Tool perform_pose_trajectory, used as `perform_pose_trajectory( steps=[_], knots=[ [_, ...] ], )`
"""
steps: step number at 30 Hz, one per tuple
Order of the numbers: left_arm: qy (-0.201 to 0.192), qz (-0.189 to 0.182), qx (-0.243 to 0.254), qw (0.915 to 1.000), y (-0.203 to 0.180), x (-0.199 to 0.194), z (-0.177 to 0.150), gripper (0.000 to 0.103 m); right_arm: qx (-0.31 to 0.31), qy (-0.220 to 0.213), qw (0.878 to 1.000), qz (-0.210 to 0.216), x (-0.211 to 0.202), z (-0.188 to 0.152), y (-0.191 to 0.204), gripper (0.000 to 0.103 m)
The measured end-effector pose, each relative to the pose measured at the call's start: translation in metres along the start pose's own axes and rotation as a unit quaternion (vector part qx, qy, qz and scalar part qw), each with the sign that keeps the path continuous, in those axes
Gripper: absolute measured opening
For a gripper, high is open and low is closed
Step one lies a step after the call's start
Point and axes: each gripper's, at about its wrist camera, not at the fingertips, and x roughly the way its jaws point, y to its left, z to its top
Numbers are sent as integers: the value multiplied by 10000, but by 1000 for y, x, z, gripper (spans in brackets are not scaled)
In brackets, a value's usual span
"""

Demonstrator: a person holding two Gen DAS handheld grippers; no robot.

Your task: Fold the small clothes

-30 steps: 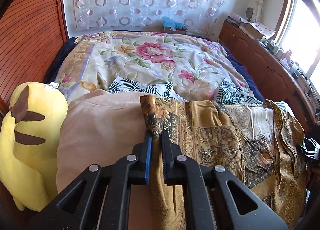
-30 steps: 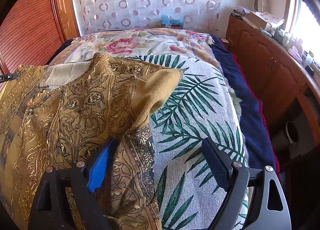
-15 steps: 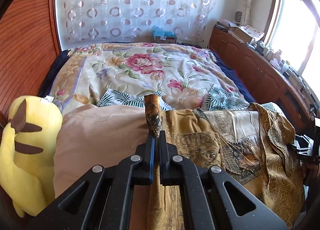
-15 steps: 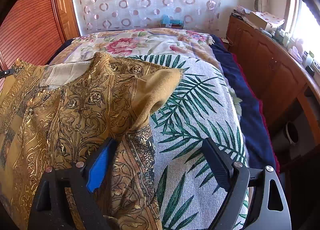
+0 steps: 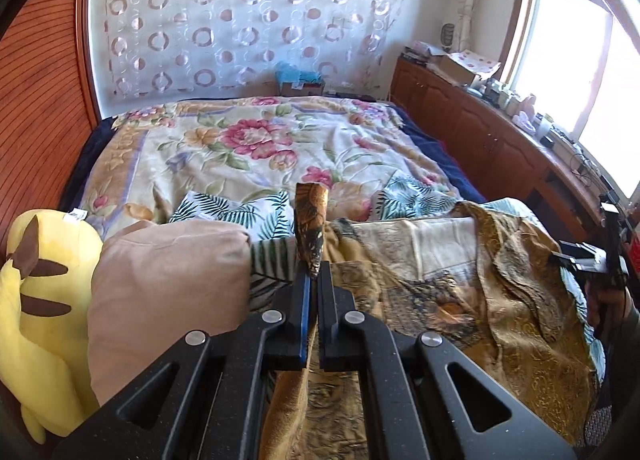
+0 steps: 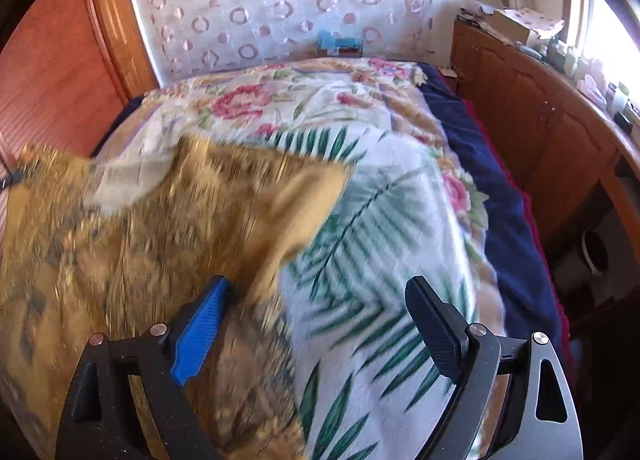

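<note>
Our left gripper [image 5: 314,276] pinches a corner of the gold patterned shirt [image 5: 460,292], which lies on the palm-leaf blanket [image 6: 380,260] on the bed; our right gripper [image 6: 320,296] stands spread wide over its edge.

Both cams ride the grippers, looking forward and down along the fingers, low and close over the bed. Left wrist view sits at the near left by the tan pillow [image 5: 168,280], facing the circle-patterned curtain [image 5: 240,20]. Right wrist view sits further right, same heading, image motion-blurred. Shared: gold patterned garment [image 5: 500,300], floral bedspread [image 6: 280,100], curtain, wooden cabinets [image 6: 540,120]
</note>
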Motion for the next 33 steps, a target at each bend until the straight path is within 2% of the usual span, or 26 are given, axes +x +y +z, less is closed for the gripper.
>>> perform_pose_trajectory(
  steps=[6, 9, 11, 12, 13, 14, 17, 24, 33],
  knots=[
    [-63, -68, -12, 10000, -7, -9, -4, 3, 436, 254, 9982, 333, 28, 23, -19, 71],
    [-70, -88, -22, 9999, -9, -13, -8, 3, 441, 245, 9981, 353, 34, 28, -20, 63],
    [-71, -109, -30, 9999, -10, -16, -11, 3, 400, 254, 9980, 428, 35, 30, -16, 39],
    [-75, -126, -34, 9999, -11, -17, -13, 3, 343, 271, 9978, 495, 36, 31, -13, 33],
    [-81, -141, -42, 9999, -12, -18, -14, 3, 227, 296, 9978, 542, 37, 30, -8, 19],
    [-95, -161, -53, 9998, -13, -20, -14, 3, 117, 303, 9981, 515, 38, 30, -5, 9],
    [-183, -218, -83, 9996, -17, -29, -17, 3, -113, 143, 9987, 473, 29, 30, 0, 5],
    [-430, -299, -112, 9986, -24, -62, -28, 3, -112, -534, 9961, 687, -24, 21, 4, 5],
    [-792, -235, -242, 9963, -20, -116, -66, 3, -371, -1159, 9904, 655, -97, -19, 10, 4]
  ],
)
